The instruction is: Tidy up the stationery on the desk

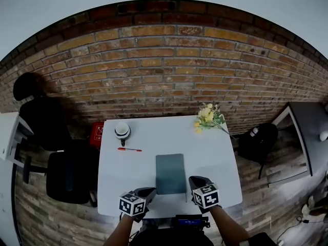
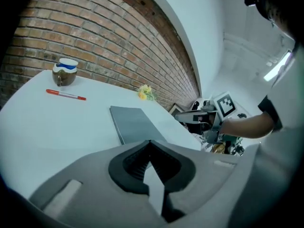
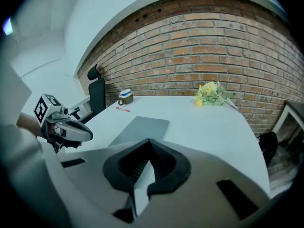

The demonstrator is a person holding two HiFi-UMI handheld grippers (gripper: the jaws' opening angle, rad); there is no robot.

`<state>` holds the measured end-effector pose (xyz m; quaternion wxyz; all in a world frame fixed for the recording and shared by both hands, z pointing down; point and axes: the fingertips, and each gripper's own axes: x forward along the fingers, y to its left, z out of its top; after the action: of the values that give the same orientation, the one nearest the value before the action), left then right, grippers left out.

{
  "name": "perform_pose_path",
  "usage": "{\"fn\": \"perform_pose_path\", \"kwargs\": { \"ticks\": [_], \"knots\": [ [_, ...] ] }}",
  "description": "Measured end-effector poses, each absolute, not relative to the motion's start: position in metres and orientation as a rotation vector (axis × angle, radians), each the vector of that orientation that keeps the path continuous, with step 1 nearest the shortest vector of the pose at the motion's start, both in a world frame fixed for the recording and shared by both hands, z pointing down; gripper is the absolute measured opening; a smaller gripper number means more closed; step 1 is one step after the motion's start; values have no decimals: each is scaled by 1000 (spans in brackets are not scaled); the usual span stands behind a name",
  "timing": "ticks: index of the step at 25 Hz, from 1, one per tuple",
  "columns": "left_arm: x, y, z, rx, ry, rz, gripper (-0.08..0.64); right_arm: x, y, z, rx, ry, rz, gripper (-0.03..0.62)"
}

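A grey-green notebook (image 1: 170,173) lies closed near the front middle of the white desk (image 1: 215,158). Farther back on the left rests a red pen (image 1: 129,149), and behind it stands a small jar with a white lid (image 1: 122,131). My left gripper (image 1: 147,192) hovers at the desk's front edge, left of the notebook. My right gripper (image 1: 195,182) is just right of the notebook. Both are shut with nothing between the jaws. The left gripper view shows its shut tips (image 2: 151,143) above the notebook (image 2: 135,125). The right gripper view shows the same (image 3: 148,141), with the pen (image 3: 123,109) far off.
Yellow flowers (image 1: 207,117) lie at the desk's back right corner. A black office chair (image 1: 66,173) stands left of the desk, with a red box (image 1: 97,133) behind it. A black bag (image 1: 259,137) sits on the floor to the right. A brick wall (image 1: 169,65) runs behind.
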<state>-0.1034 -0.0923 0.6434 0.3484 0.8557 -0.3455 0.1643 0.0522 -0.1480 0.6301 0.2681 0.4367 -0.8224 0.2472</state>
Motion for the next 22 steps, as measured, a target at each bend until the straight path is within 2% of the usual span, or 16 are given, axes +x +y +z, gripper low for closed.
{"fn": "perform_pose_path", "kwargs": {
  "ticks": [17, 20, 22],
  "knots": [
    [-112, -87, 659, 2193, -946, 554, 12, 57, -129, 650, 1203, -2153, 793, 12],
    [-109, -92, 668, 2161, -959, 567, 14, 52, -127, 666, 1183, -2136, 854, 55],
    [-106, -94, 675, 2142, -965, 581, 50, 48, -127, 677, 1171, -2126, 891, 80]
  ]
}}
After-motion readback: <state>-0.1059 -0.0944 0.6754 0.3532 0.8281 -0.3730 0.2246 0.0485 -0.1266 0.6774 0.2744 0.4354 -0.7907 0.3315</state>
